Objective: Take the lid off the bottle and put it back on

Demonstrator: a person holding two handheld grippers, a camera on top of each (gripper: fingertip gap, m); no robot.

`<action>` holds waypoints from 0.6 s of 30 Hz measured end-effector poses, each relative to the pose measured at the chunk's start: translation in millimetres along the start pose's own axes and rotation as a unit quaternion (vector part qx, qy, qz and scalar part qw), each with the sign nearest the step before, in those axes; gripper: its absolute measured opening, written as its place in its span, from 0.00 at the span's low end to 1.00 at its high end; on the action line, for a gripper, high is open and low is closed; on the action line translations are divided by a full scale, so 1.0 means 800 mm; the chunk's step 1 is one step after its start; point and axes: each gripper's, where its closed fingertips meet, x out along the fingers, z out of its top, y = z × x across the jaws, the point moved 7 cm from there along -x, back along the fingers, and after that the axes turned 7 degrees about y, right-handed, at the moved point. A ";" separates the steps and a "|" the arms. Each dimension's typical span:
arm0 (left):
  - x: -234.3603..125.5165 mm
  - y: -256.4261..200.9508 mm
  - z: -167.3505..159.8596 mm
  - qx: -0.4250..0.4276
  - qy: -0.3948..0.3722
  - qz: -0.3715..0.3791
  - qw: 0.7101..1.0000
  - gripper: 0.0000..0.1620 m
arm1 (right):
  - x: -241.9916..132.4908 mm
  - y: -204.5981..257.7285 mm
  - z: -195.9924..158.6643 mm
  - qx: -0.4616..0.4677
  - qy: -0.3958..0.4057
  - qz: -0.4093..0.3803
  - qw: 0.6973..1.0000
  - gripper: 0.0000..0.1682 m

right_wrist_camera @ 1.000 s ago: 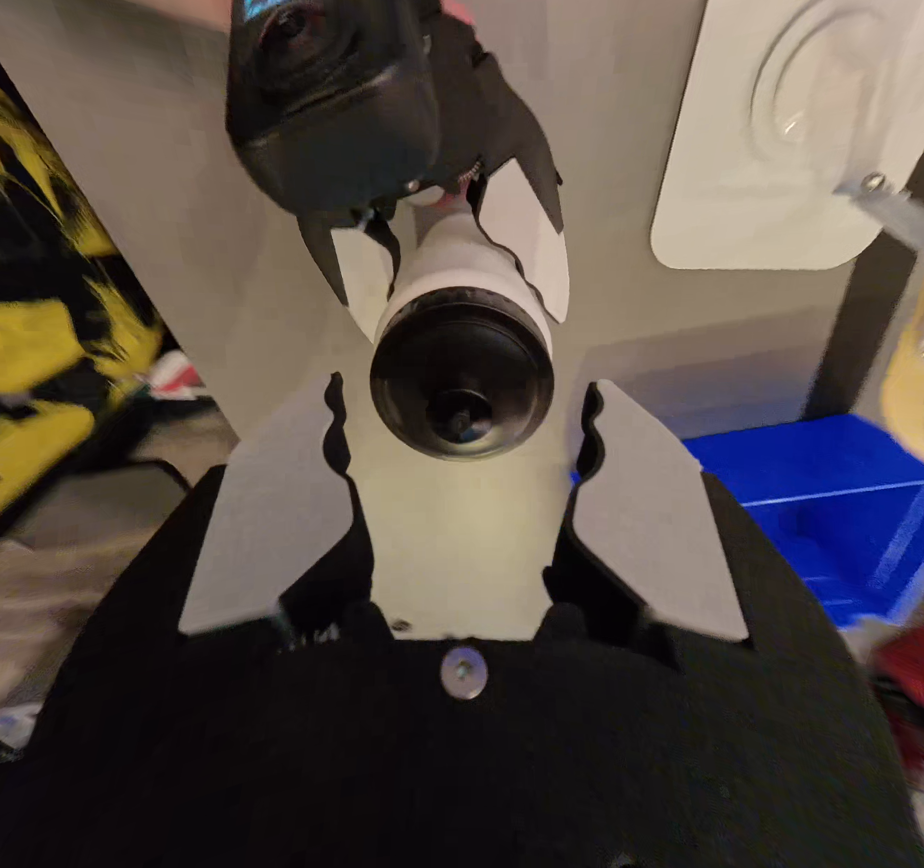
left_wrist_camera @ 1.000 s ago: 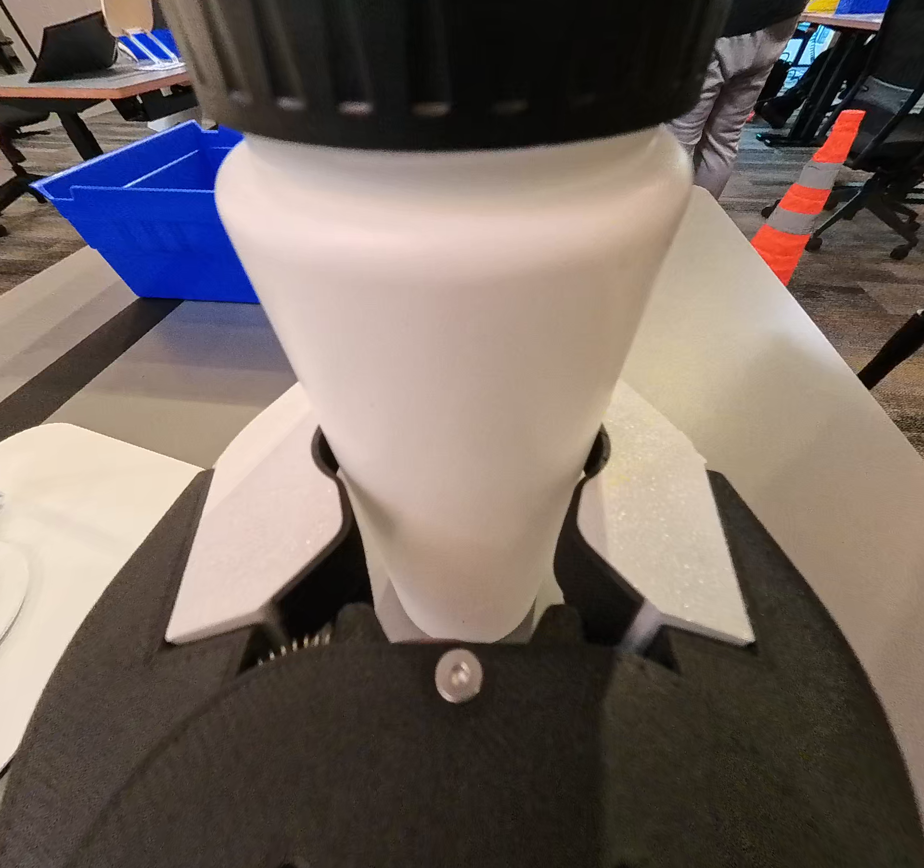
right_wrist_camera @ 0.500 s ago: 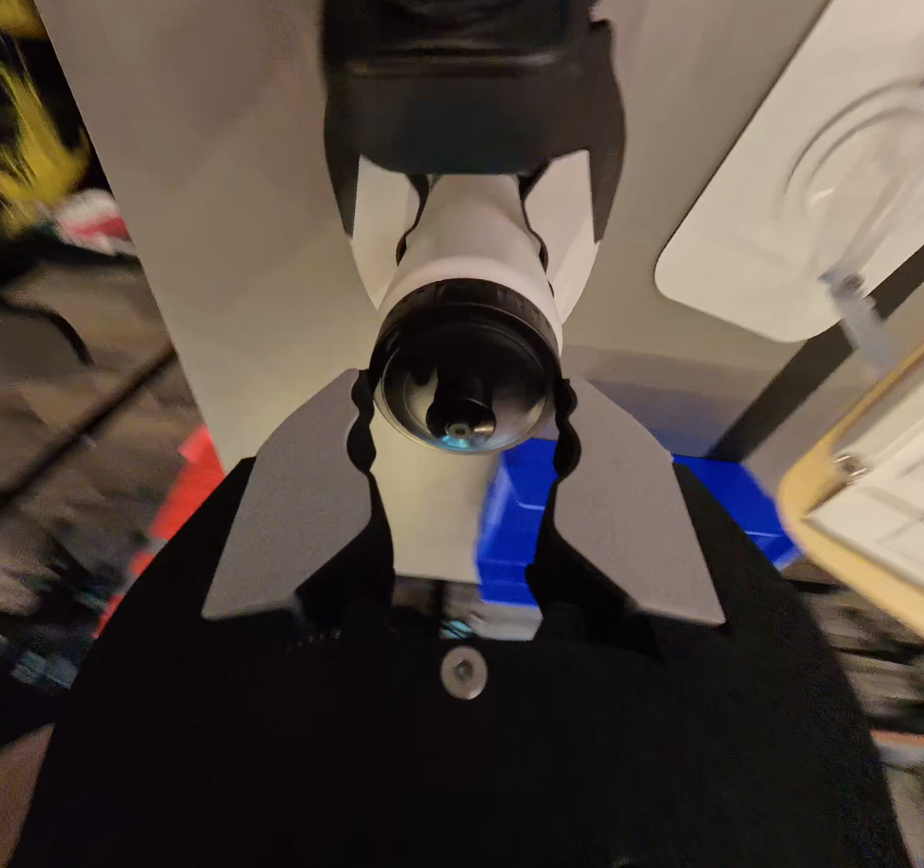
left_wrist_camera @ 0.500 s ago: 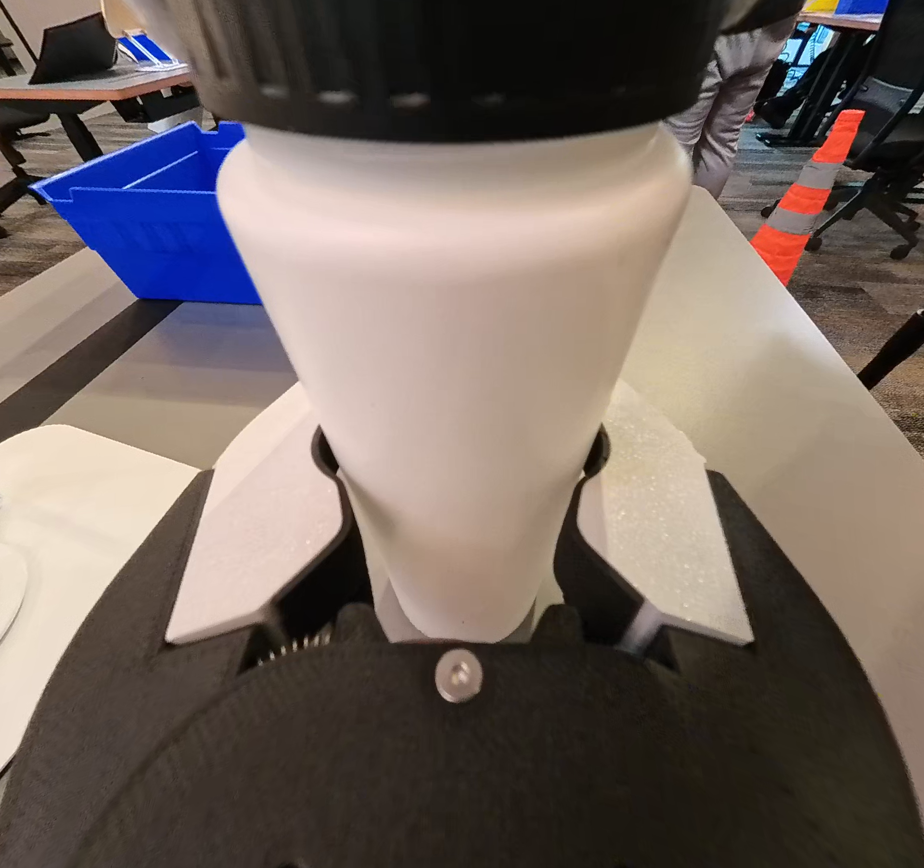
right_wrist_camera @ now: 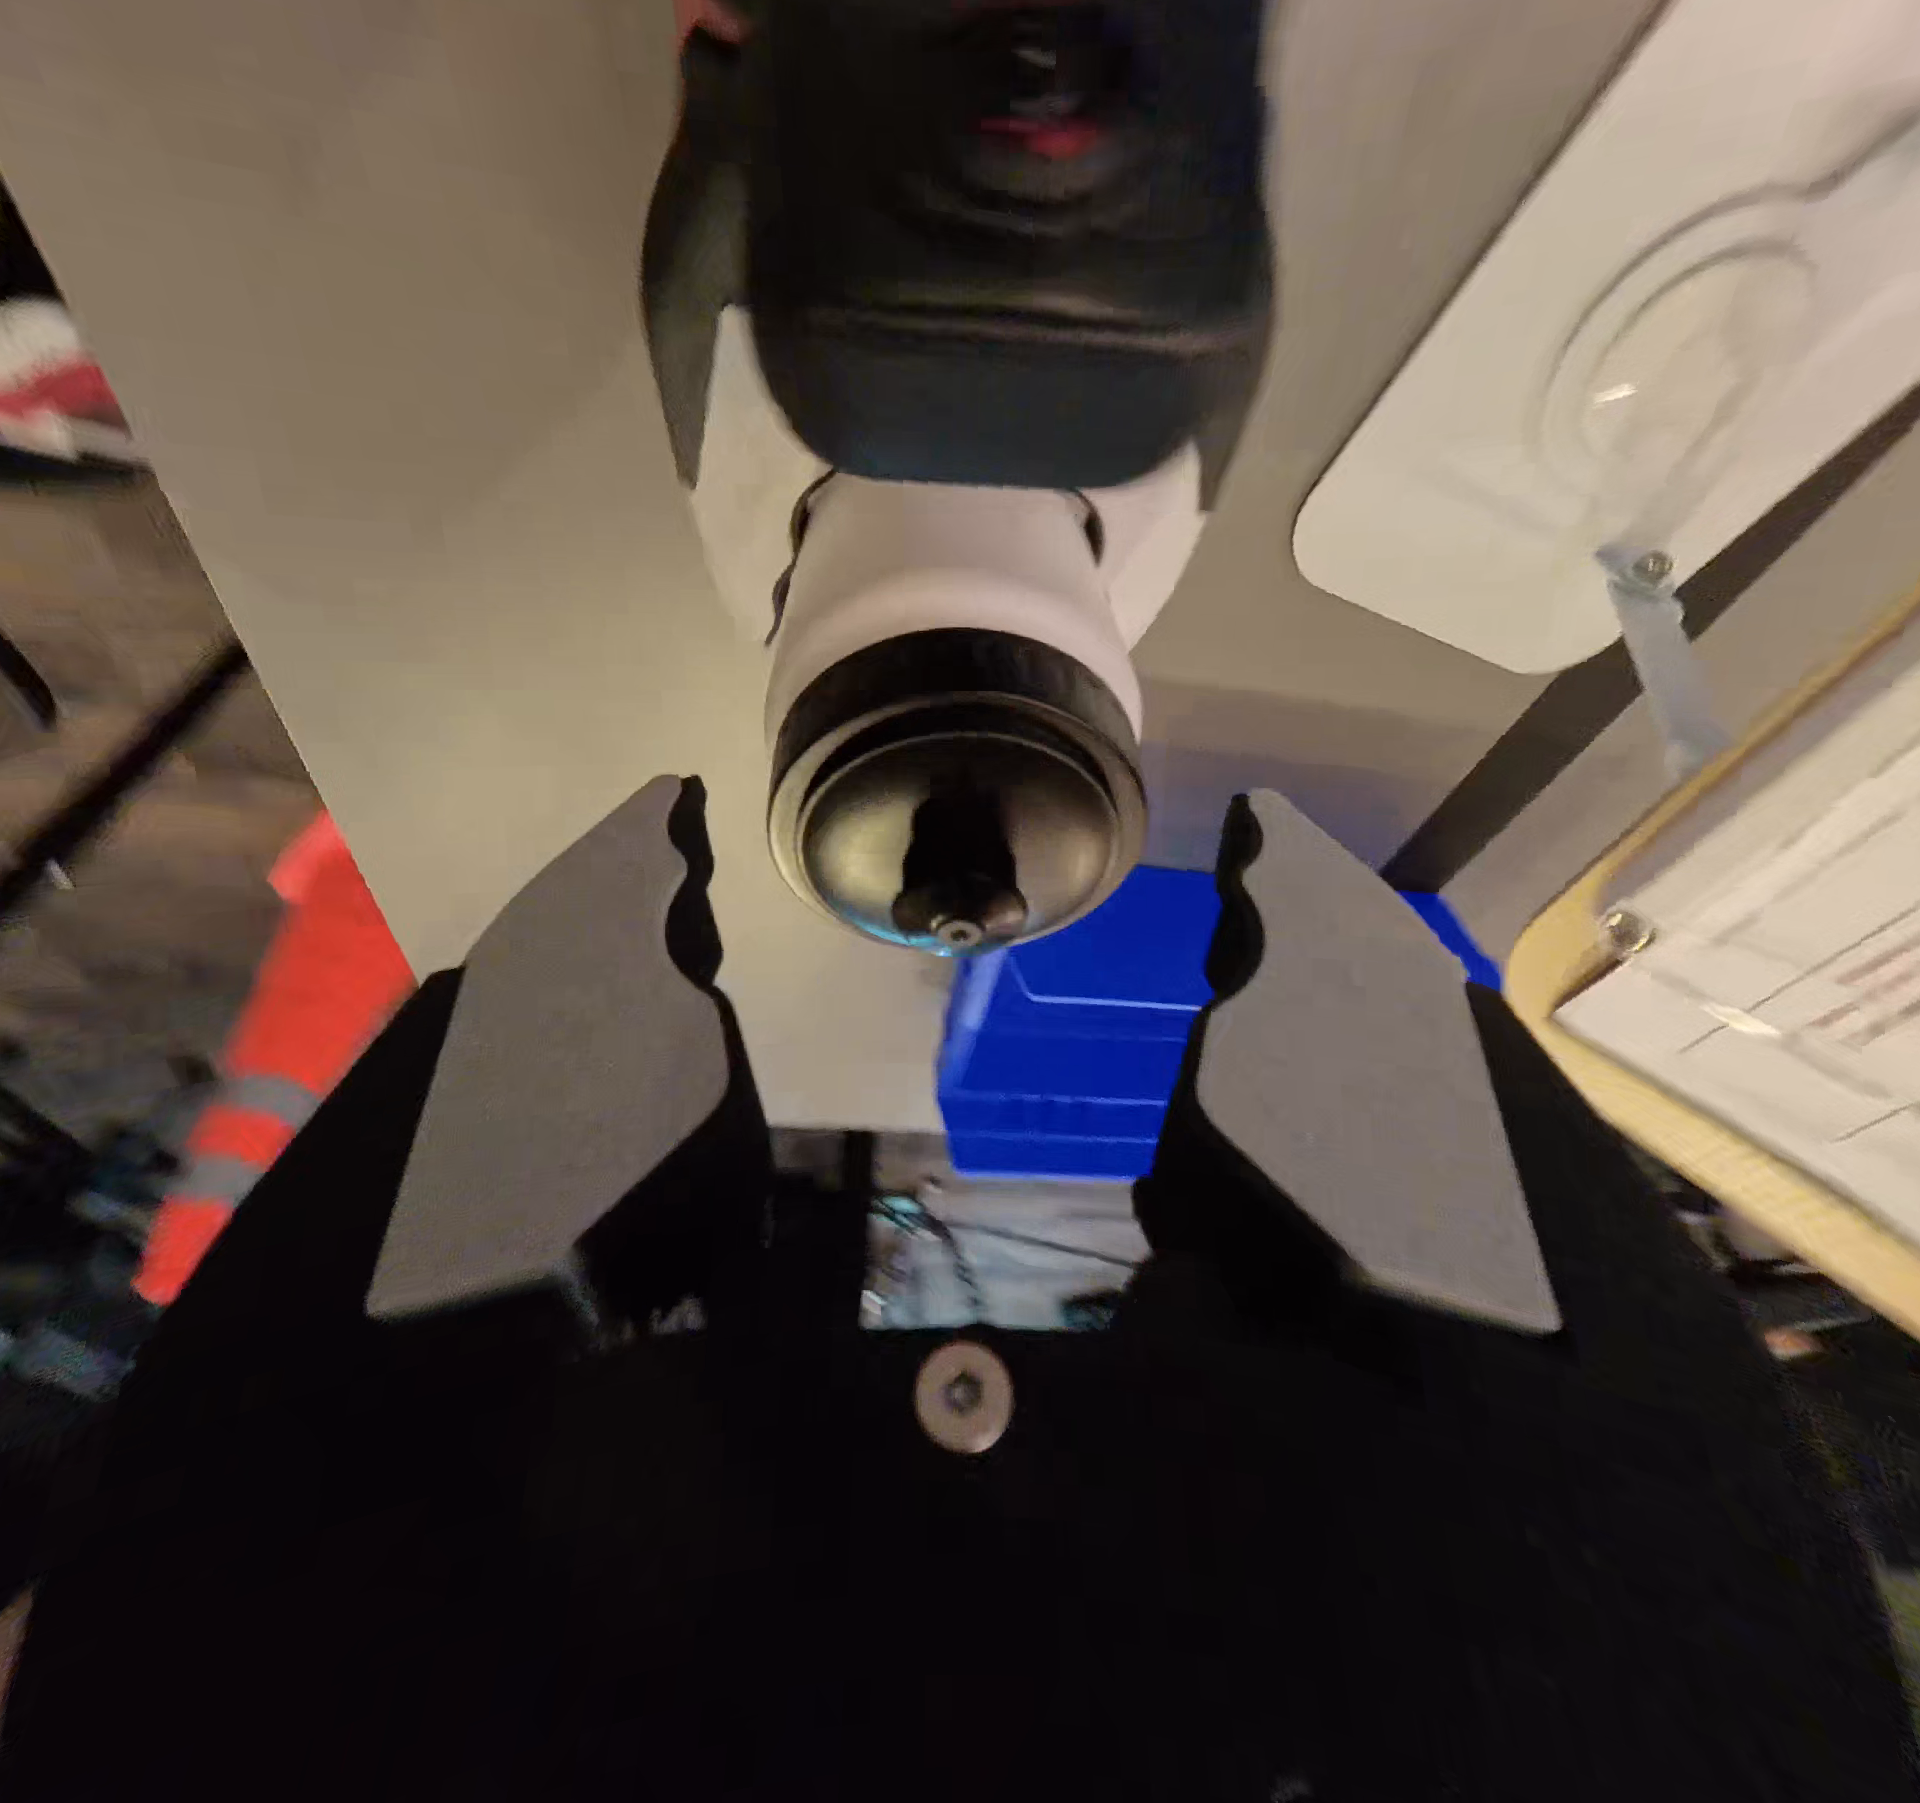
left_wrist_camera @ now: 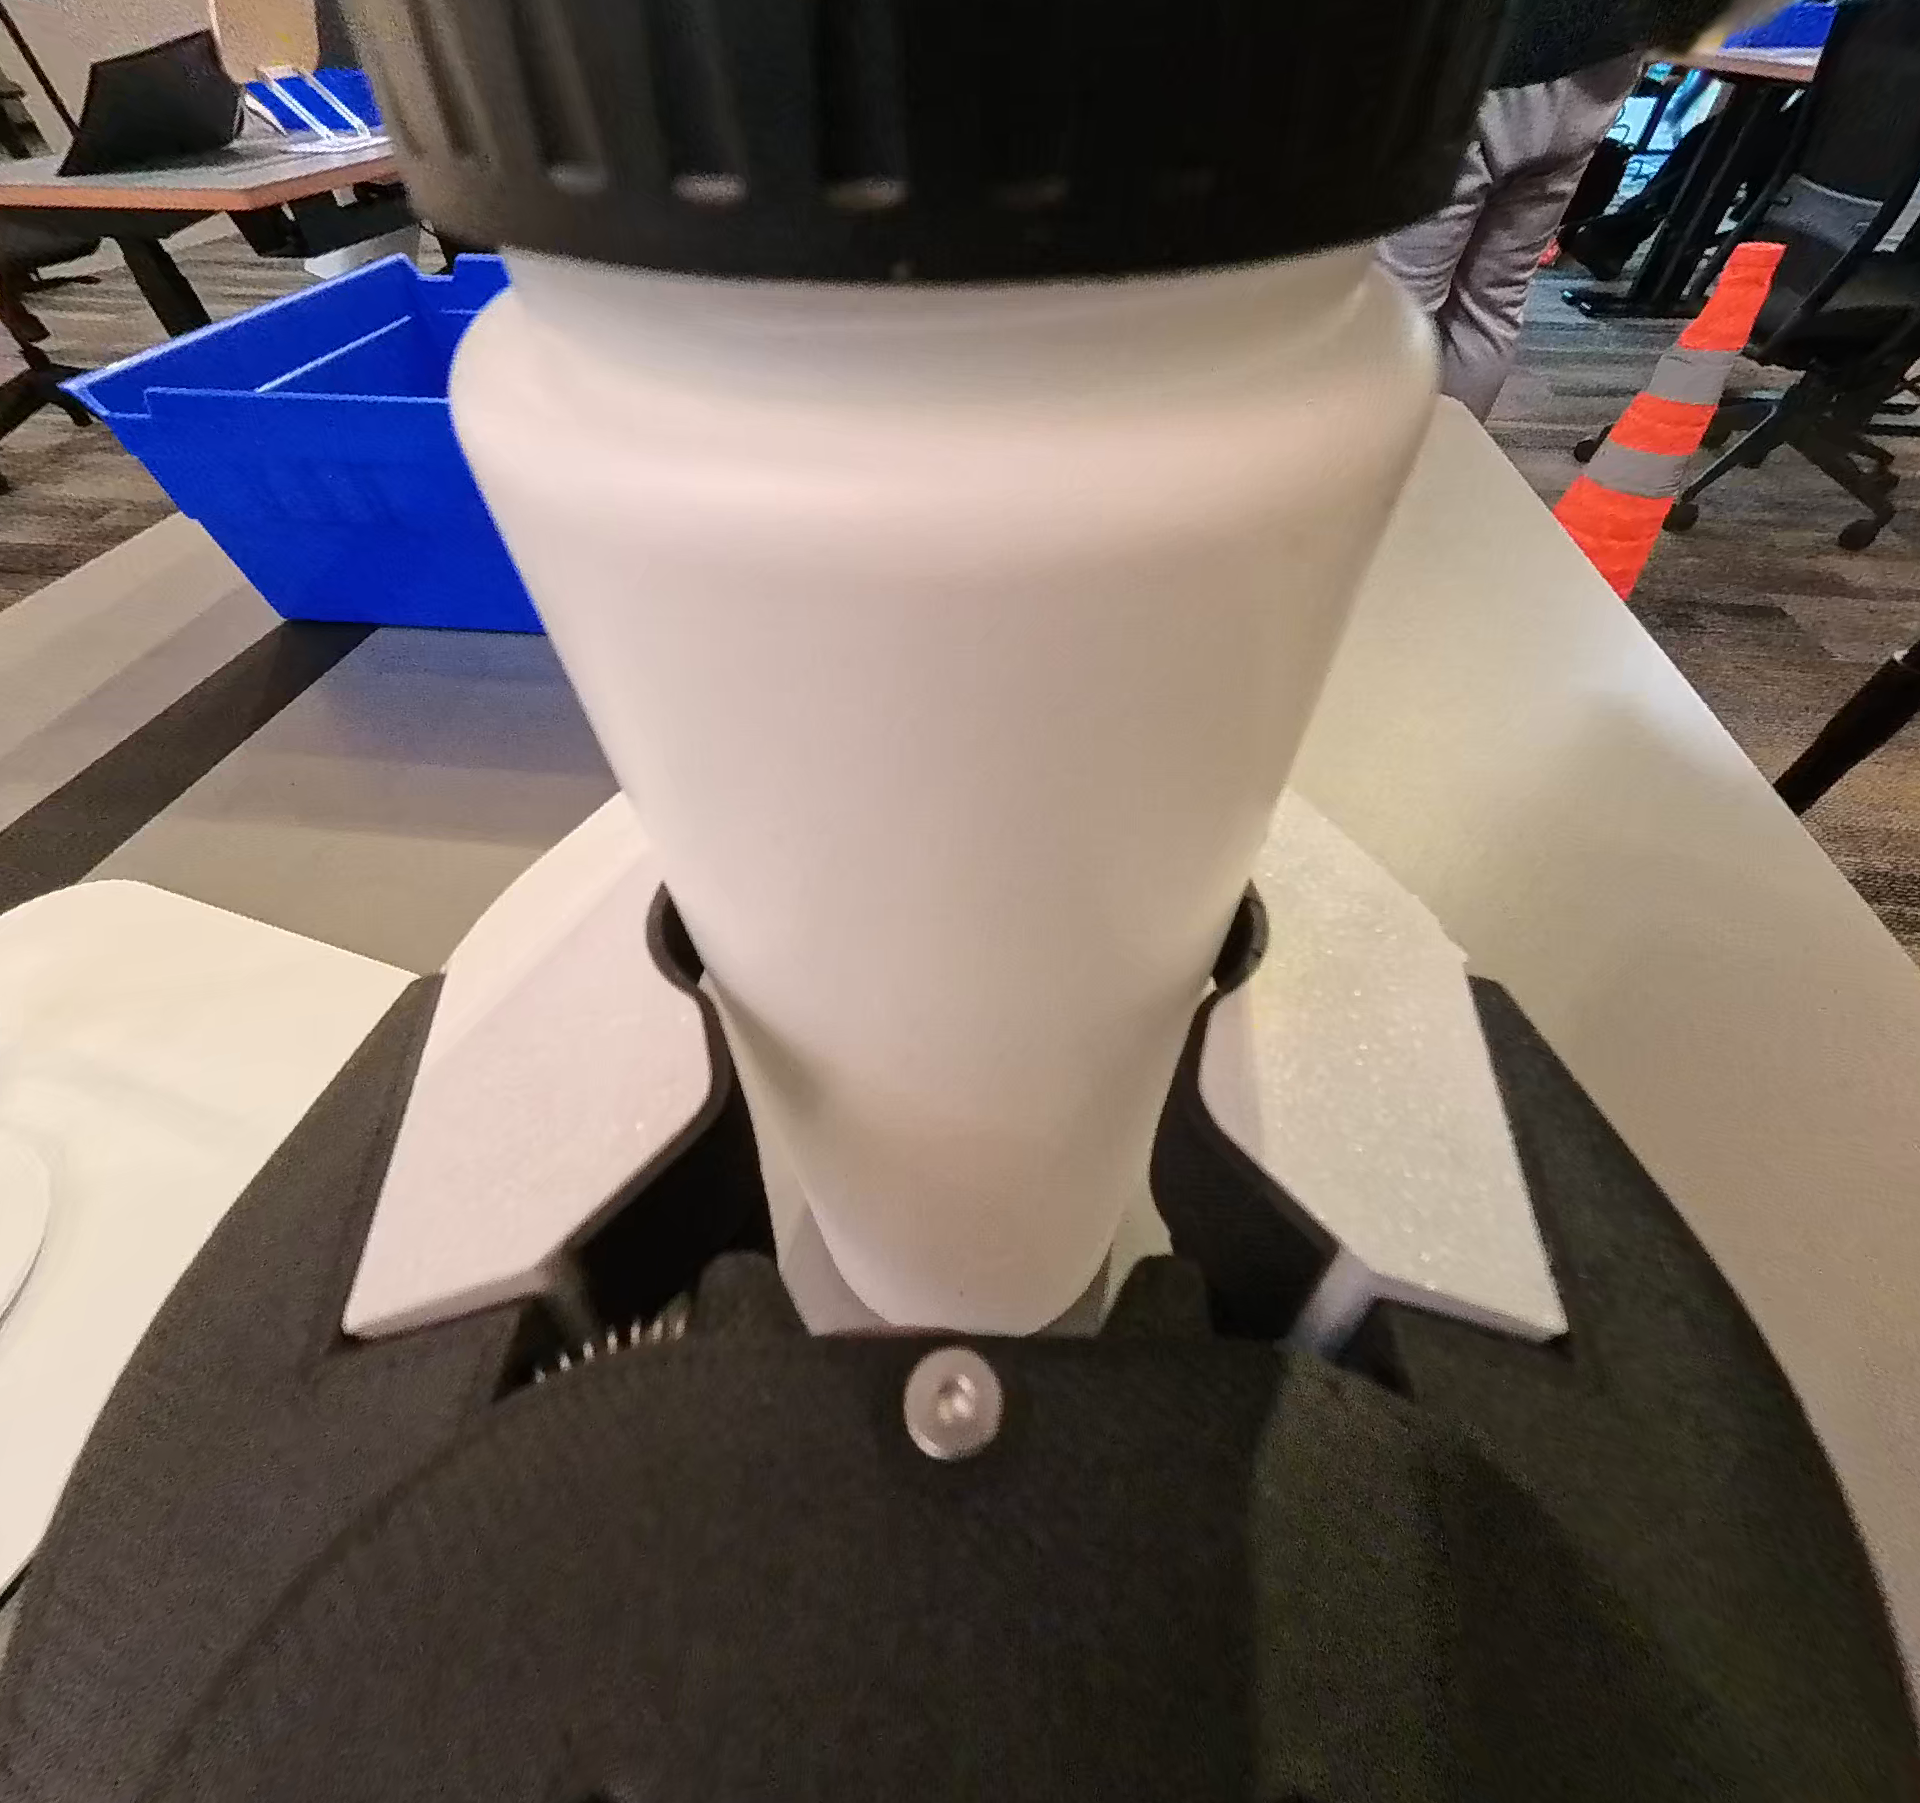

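1. Gripping the white bottle [left_wrist_camera: 935, 714] low on its body, your left gripper [left_wrist_camera: 951, 932] had both fingers pressed against its sides, lifting it clear of the pale table [left_wrist_camera: 1558, 766].
2. Your right gripper [right_wrist_camera: 961, 880] faced the bottle end-on with its fingers spread, one on either side of the black lid [right_wrist_camera: 956, 797] and not touching it (a gap showed on both sides).
3. You had the lid seated on the bottle's neck.
4. Farther off, a blue bin [left_wrist_camera: 301, 496] sat on the table, and an orange cone [left_wrist_camera: 1673, 423] stood on the floor beyond the table's edge.
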 end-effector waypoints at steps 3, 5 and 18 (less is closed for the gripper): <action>0.000 0.000 0.000 -0.001 -0.001 0.000 1.000 0.60 | 0.004 0.000 -0.015 0.110 -0.036 0.054 0.992 0.53; 0.001 0.000 0.000 -0.003 -0.003 -0.004 1.000 0.60 | 0.008 0.001 -0.017 0.162 -0.076 0.091 0.980 0.48; 0.001 -0.001 0.000 -0.002 -0.001 -0.003 1.000 0.59 | 0.013 -0.002 -0.009 -0.006 -0.034 0.045 0.998 0.44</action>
